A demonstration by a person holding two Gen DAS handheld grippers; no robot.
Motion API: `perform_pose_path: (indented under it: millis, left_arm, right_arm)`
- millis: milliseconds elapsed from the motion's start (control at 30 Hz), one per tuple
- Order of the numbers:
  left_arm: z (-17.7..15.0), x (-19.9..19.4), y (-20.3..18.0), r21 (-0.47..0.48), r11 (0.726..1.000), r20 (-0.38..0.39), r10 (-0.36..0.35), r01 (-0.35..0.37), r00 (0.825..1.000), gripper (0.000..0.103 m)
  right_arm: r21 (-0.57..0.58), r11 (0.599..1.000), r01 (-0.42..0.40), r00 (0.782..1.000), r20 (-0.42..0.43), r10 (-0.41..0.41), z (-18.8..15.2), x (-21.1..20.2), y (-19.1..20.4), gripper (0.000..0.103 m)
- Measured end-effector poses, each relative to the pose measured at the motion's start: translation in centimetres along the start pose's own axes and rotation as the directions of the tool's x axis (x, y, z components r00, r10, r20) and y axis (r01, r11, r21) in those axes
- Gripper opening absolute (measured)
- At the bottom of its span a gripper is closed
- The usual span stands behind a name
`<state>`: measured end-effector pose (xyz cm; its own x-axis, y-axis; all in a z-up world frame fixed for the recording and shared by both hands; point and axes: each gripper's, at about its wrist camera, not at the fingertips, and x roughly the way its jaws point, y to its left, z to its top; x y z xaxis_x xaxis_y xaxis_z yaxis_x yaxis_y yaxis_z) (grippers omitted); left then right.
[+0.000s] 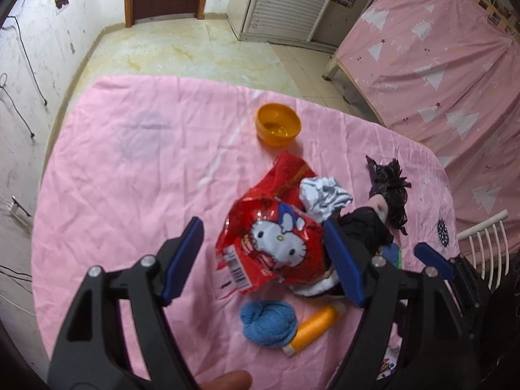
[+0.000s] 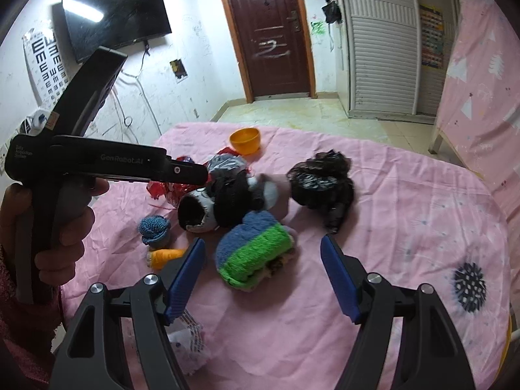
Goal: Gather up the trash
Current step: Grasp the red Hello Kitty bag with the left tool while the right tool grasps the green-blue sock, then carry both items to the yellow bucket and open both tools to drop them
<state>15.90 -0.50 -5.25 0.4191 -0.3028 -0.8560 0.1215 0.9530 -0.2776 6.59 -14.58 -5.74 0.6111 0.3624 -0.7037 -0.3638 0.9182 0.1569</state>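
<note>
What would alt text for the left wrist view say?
The open left gripper hovers over a red cartoon-cat snack wrapper on a pink sheet, with crumpled white paper, a black bag, an orange bowl and yarn nearby.

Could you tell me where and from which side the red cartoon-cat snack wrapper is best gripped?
Probably from above, across the red wrapper's crumpled, raised middle: it lies loose on the pink cloth, its thin edges offer little hold, and the open left gripper already straddles it.

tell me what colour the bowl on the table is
Orange; the bowl shows best in the left wrist view.
</note>
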Motion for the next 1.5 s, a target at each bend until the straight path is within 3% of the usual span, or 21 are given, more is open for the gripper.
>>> perform_pose_path:
  millis: [33, 133, 300, 333, 400, 500, 667, 967, 1500]
  left_arm:
    - [-0.1, 0.0, 0.1, -0.002, 1.000, -0.002, -0.007, 0.007, 1.000, 0.052]
    - [-0.5, -0.2, 0.2, -0.003, 1.000, -0.002, -0.017, 0.017, 1.000, 0.042]
    - [-0.9, -1.4, 0.4, 0.004, 1.000, 0.027, -0.003, 0.003, 1.000, 0.038]
    - [-1.0, -1.8, 0.4, 0.004, 1.000, 0.035, -0.001, 0.001, 0.999, 0.038]
    - [-1.1, -2.4, 0.5, -0.001, 1.000, 0.047, 0.000, 0.000, 0.999, 0.038]
    - [-1.2, -3.4, 0.6, -0.005, 1.000, 0.064, 0.006, -0.005, 0.998, 0.038]
    - [-1.3, -4.7, 0.4, -0.003, 1.000, 0.087, 0.023, -0.023, 0.996, 0.038]
    - [-1.7, -6.5, -2.3, 0.024, 0.999, 0.123, 0.020, -0.023, 0.992, 0.038]
    - [-3.5, -7.7, -12.7, 0.175, 0.985, 0.152, -0.013, -0.014, 0.988, 0.038]
  right_arm:
    - [-0.002, 1.000, 0.003, 1.000, -0.005, -0.003, 0.0, 0.2, 0.0, 0.067]
    - [-0.002, 1.000, 0.015, 0.999, -0.028, -0.015, 0.0, 0.9, 0.1, 0.067]
    - [-0.010, 1.000, 0.020, 0.999, -0.049, -0.021, 0.0, 1.5, 0.2, 0.066]
    - [-0.010, 1.000, 0.020, 0.998, -0.052, -0.021, 0.1, 1.6, 0.1, 0.062]
    - [-0.007, 1.000, 0.014, 0.998, -0.063, -0.014, 0.1, 1.9, -0.1, 0.041]
    - [-0.008, 1.000, -0.001, 0.998, -0.067, 0.000, 0.0, 2.2, 0.0, 0.030]
    - [0.004, 1.000, -0.004, 0.999, -0.036, 0.004, -0.2, 1.1, -0.2, 0.020]
    - [0.051, 0.999, 0.002, 0.998, 0.062, -0.005, -0.5, -3.2, -1.8, 0.019]
    - [0.205, 0.978, 0.042, 0.967, 0.239, -0.092, -4.1, -12.9, -9.1, 0.020]
